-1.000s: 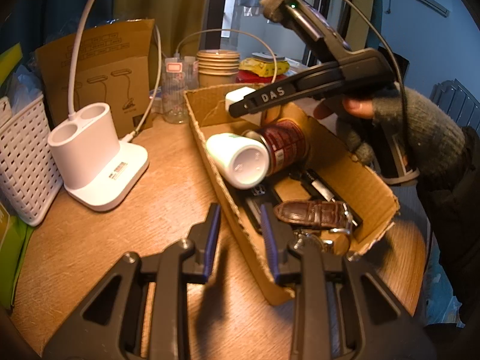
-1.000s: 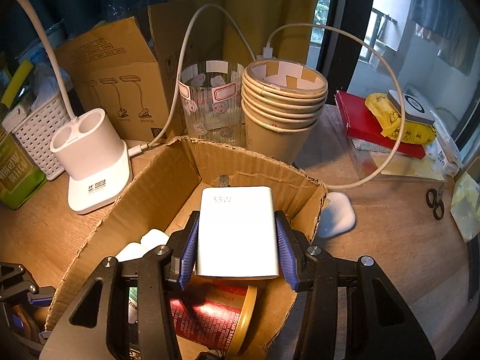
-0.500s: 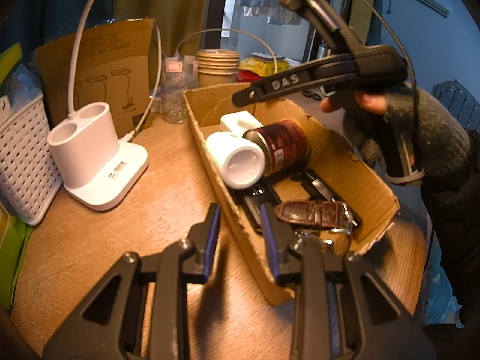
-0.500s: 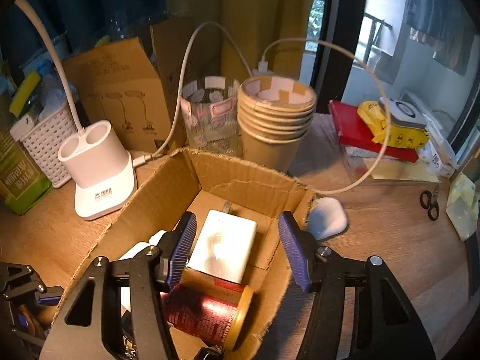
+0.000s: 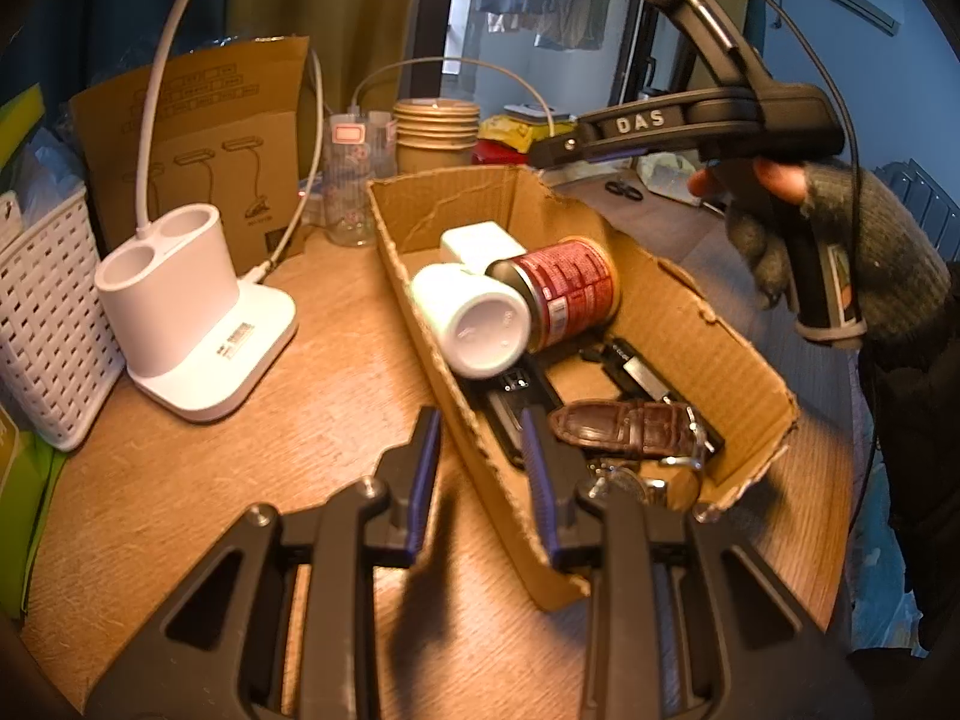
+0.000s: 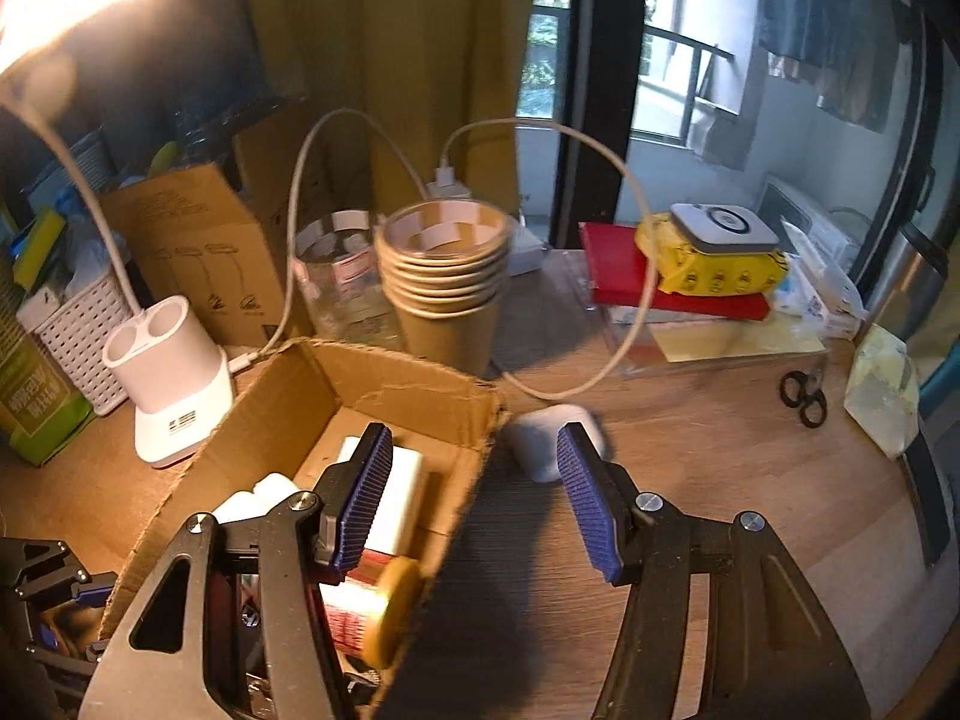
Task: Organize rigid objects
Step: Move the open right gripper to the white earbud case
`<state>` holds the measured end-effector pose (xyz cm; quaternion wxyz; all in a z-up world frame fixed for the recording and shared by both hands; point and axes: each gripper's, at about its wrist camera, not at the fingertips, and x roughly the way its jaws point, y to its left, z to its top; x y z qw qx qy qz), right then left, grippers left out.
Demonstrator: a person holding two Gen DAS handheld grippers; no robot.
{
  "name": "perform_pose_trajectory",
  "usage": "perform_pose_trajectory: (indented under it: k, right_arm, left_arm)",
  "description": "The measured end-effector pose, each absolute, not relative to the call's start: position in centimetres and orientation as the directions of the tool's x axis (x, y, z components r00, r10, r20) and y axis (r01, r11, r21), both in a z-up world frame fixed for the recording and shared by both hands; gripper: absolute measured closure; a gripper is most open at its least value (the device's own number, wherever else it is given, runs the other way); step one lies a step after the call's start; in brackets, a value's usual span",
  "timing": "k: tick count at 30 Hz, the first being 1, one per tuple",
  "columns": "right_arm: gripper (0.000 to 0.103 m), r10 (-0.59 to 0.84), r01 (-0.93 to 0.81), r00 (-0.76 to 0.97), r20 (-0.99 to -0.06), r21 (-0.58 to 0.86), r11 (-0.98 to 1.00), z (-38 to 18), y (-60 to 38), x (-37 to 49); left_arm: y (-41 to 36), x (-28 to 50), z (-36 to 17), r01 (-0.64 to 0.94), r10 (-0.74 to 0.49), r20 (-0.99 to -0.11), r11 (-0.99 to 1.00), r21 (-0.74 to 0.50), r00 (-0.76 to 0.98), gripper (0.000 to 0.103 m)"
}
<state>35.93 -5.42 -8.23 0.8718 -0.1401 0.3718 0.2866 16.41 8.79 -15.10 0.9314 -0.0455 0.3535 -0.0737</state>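
**Cardboard box and contents, with both grippers**

The cardboard box (image 5: 690, 324) is seen at centre frame in the left wrist view, lying open-topped on the wooden table (image 5: 252, 480). Listed inside, from the far end toward the lower frame: a white charger block (image 5: 477, 243); a red can (image 5: 567, 294) on its side; a white cylindrical container (image 5: 474, 330), also on its side and touching the can; dark flat items (not identifiable) on the floor of the box; and a brown leather watch strap (image 5: 630, 429) at the near end.

The left gripper (image 5: 480, 474) is shown at lower centre, its jaws parted by a narrow gap that straddles the box's near side wall; whether the wall is pinched cannot be told.

The right gripper (image 6: 474, 498) is recorded at lower centre of the right wrist view, jaws spread wide and holding nothing, above the box's right-hand wall. A white earbud case (image 6: 549, 441) is seen on the table just beyond it, beside the box.

Noted at upper left of the left wrist view: a white lamp base (image 5: 198, 312), a white basket (image 5: 48, 324), and stacked paper cups (image 5: 435, 135).
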Motion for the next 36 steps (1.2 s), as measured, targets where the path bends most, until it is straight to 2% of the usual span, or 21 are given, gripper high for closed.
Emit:
perform_pose_trajectory:
  k: [11, 13, 17, 36]
  right_arm:
    - [0.042, 0.365, -0.539, 0.575, -0.733, -0.003, 0.842, -9.3, -8.1, 38.2]
    - [0.037, 0.362, -0.534, 0.576, -0.733, -0.002, 0.846, -9.6, -8.4, 38.6]
    - [0.035, 0.359, -0.535, 0.567, -0.741, 0.000, 0.845, -10.7, -8.6, 39.4]
    - [0.031, 0.450, -0.607, 0.495, -0.744, 0.075, 0.792, -13.6, -9.0, 42.8]
  left_arm:
    - [8.8, 16.4, -15.1, 0.105, -0.169, -0.652, 0.985, -0.137, 0.739, 0.074]
    - [8.8, 16.4, -15.1, 0.105, -0.169, -0.652, 0.985, -0.137, 0.739, 0.074]
    - [8.8, 16.4, -15.1, 0.105, -0.169, -0.652, 0.985, -0.136, 0.739, 0.074]
    - [8.8, 16.4, -15.2, 0.106, -0.171, -0.652, 0.985, -0.139, 0.739, 0.073]
